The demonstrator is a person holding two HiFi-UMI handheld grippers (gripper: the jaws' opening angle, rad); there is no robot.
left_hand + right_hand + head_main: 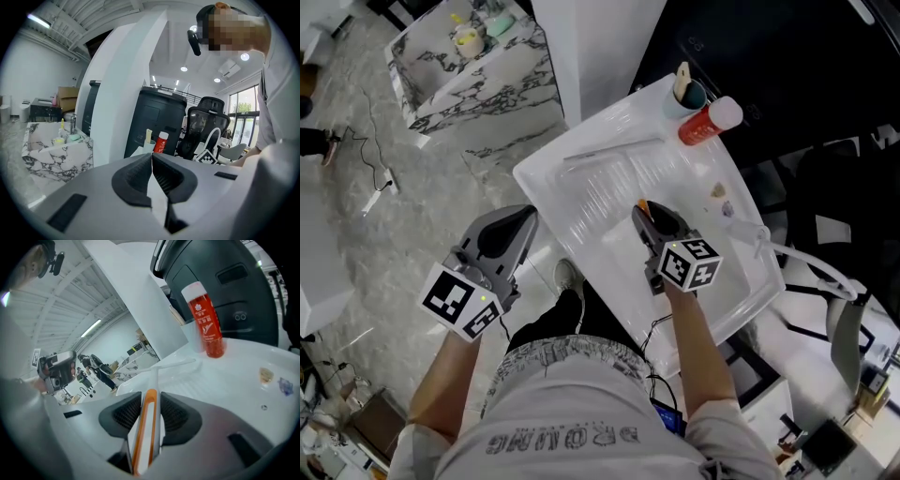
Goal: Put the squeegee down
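Observation:
The squeegee (149,413) has a white handle with orange trim, and its long white blade (174,365) points away toward the far part of the white table (581,220). My right gripper (651,215) is over the middle of the table, shut on the handle, with the pads pressing both of its sides. In the head view the blade (612,151) shows faintly against the white top; whether it touches the surface I cannot tell. My left gripper (512,231) hangs off the table's left edge over the floor, its jaws shut with nothing between them (151,158).
A red bottle (706,123) and a pale cup (683,95) stand at the table's far corner. Two small scraps (719,191) lie on the right side. A marble counter (478,66) stands far left, a black chair (206,119) and a white hose (802,258) at the right.

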